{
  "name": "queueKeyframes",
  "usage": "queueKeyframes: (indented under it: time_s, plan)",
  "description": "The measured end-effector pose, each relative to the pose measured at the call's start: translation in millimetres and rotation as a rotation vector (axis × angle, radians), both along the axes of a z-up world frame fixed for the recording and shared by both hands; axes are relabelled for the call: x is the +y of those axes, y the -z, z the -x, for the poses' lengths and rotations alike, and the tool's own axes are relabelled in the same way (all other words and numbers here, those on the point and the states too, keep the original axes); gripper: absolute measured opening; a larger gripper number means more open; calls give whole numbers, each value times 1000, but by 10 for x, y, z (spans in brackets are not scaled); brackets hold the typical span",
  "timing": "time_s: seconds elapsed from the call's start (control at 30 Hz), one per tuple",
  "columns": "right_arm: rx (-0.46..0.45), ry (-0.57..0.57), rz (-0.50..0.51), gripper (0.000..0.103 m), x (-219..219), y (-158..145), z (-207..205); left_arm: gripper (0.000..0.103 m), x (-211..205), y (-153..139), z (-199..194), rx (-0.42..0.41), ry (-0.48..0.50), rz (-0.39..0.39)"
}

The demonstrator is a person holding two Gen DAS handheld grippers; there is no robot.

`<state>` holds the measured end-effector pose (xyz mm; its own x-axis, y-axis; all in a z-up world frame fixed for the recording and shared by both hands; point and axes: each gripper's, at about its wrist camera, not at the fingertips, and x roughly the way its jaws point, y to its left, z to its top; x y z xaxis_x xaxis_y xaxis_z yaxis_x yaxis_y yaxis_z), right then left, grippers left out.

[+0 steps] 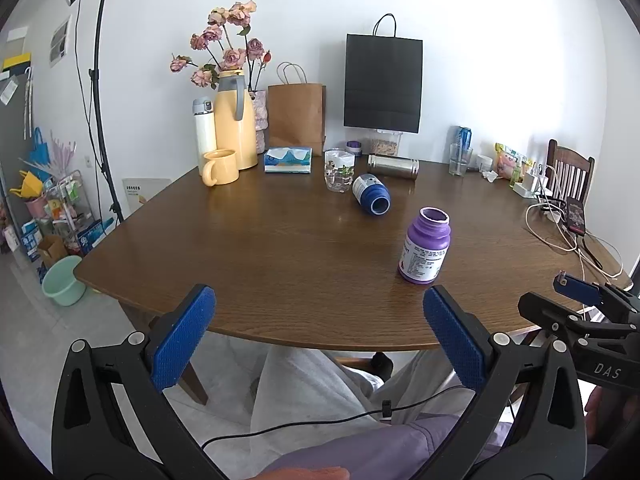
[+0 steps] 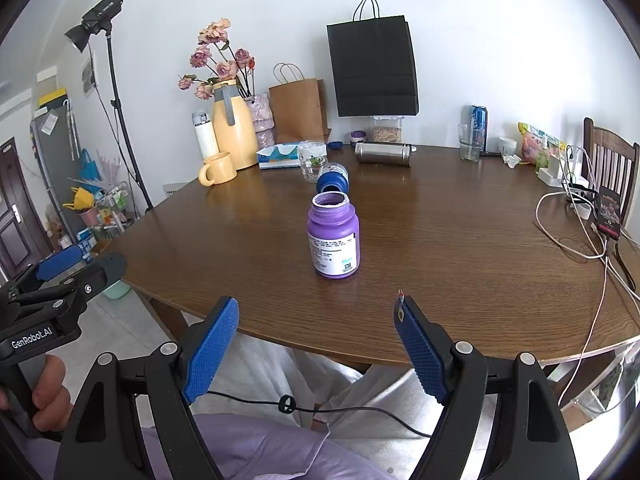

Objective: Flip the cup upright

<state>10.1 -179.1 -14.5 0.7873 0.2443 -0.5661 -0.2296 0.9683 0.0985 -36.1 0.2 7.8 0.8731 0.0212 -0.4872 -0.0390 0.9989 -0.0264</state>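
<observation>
A purple open-topped bottle [image 1: 425,245] stands upright on the brown table [image 1: 260,248]; it also shows in the right wrist view [image 2: 333,237]. A blue bottle [image 1: 371,193] lies on its side behind it, mouth toward me, also in the right wrist view [image 2: 332,179]. My left gripper [image 1: 319,318] is open and empty at the table's near edge. My right gripper [image 2: 316,328] is open and empty, close in front of the purple bottle. Each gripper shows in the other's view, the right one [image 1: 580,300] and the left one [image 2: 72,268].
At the back stand a yellow mug [image 1: 219,166], yellow jug [image 1: 235,120], tissue box [image 1: 288,160], clear cup [image 1: 338,170], a steel flask lying down [image 1: 393,166], paper bags and a glass [image 1: 459,159]. Cables and a phone [image 1: 576,216] lie at the right. A chair [image 1: 570,172] stands beyond.
</observation>
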Motion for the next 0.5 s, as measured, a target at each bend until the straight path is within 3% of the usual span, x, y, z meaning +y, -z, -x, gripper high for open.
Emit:
queueKeyframes:
  time_s: [0.5]
  plan:
    - [5,-2,0,84,22,9,16,103,-8,1,10,3,1,-1]
